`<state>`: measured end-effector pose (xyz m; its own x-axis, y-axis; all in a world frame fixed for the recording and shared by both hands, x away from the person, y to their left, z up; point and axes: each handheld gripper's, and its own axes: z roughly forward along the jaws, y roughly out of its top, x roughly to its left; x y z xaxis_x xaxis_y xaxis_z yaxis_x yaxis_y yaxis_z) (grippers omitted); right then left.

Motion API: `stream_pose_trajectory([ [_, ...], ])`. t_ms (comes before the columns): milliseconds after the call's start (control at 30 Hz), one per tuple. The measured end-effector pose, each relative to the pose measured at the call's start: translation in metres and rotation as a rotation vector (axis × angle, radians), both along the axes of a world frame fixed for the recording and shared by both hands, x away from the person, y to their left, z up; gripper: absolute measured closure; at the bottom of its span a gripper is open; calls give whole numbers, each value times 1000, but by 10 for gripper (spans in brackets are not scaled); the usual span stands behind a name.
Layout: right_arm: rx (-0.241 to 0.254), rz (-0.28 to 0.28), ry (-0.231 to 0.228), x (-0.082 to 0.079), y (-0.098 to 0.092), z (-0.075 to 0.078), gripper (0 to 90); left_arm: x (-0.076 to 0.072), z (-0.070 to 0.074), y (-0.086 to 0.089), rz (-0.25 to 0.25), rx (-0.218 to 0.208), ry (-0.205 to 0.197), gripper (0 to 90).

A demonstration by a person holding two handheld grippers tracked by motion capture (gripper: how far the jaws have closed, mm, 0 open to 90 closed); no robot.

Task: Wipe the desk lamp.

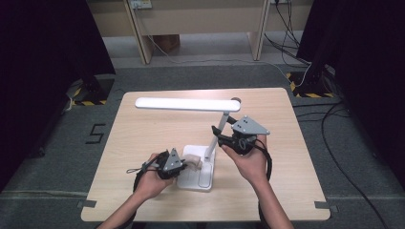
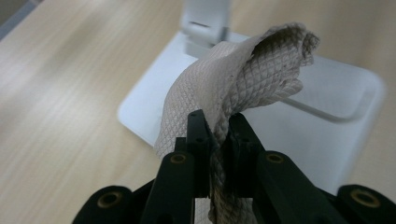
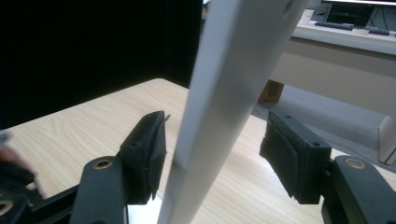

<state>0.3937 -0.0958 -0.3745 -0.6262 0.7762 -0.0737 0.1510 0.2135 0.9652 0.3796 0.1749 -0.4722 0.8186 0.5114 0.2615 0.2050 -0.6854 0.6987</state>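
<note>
White plastic forms the one desk lamp [image 1: 203,143] on my pale wood-grain table [image 1: 143,138]: a flat square base [image 2: 336,116], one slim slanted stem [image 3: 224,93] and one long bar head. I hold two black tongs. My left gripper [image 1: 177,164] pinches one beige cloth [image 2: 233,84], a soft weave with a diamond mesh texture, folded and held just over the base. My right gripper [image 3: 212,156] has its jaws spread wide around the stem, with the pads clear of it.

Left gripper [image 2: 218,133] pinching beige cloth [image 2: 233,79], white lamp base [image 2: 336,135]
</note>
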Motion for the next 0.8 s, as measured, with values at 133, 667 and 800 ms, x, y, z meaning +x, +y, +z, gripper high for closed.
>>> stream_pose_trajectory([
  [133,10,6,-1,3,0,2,420,22,-2,-8,26,25,-23,805],
  [667,10,31,-9,6,5,2,553,45,-15,-27,18,102,-57,801],
  [800,10,26,-2,6,6,2,557,45,-15,-29,9,118,-68,801],
])
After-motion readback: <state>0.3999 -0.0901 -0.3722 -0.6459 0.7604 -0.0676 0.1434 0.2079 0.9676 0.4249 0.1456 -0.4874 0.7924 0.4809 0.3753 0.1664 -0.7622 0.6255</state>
